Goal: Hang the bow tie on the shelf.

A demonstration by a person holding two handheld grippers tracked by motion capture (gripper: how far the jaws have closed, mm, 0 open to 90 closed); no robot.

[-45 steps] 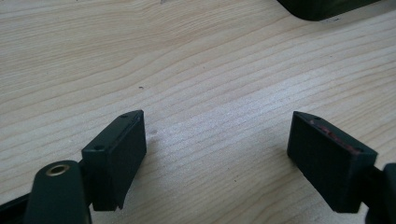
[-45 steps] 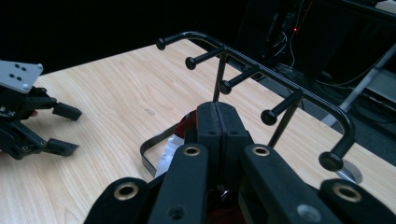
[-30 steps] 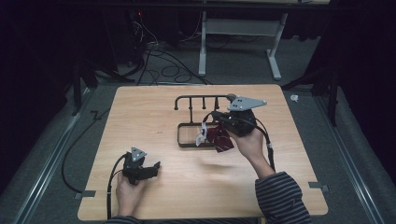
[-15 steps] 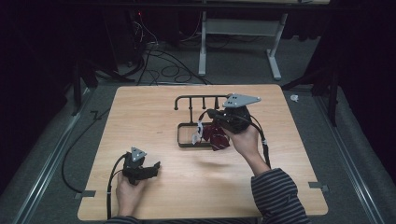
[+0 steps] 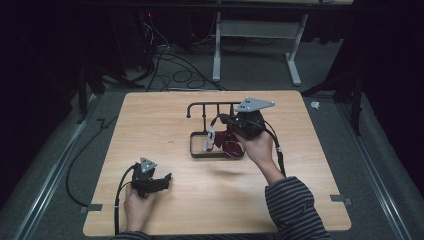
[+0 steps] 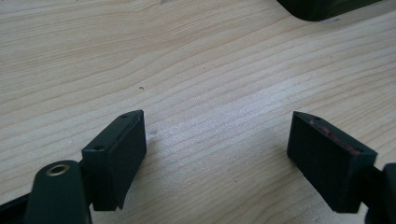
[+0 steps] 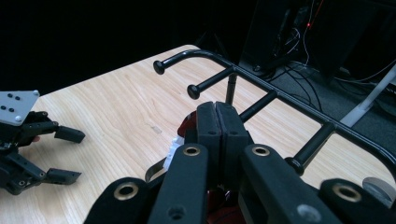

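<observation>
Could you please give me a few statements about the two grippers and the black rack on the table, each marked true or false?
1. The left gripper has its jaws wide apart over bare wood. True.
2. The right gripper has its jaws spread wide. False: they are pressed together, with something dark red just under them; whether they grip it cannot be told.
3. The black rack stands near the middle of the wooden table. True.
4. The left gripper is touching the rack. False: it rests apart from it, near the table's front left.
5. The rack's pegs end in rounded knobs. True.
</observation>
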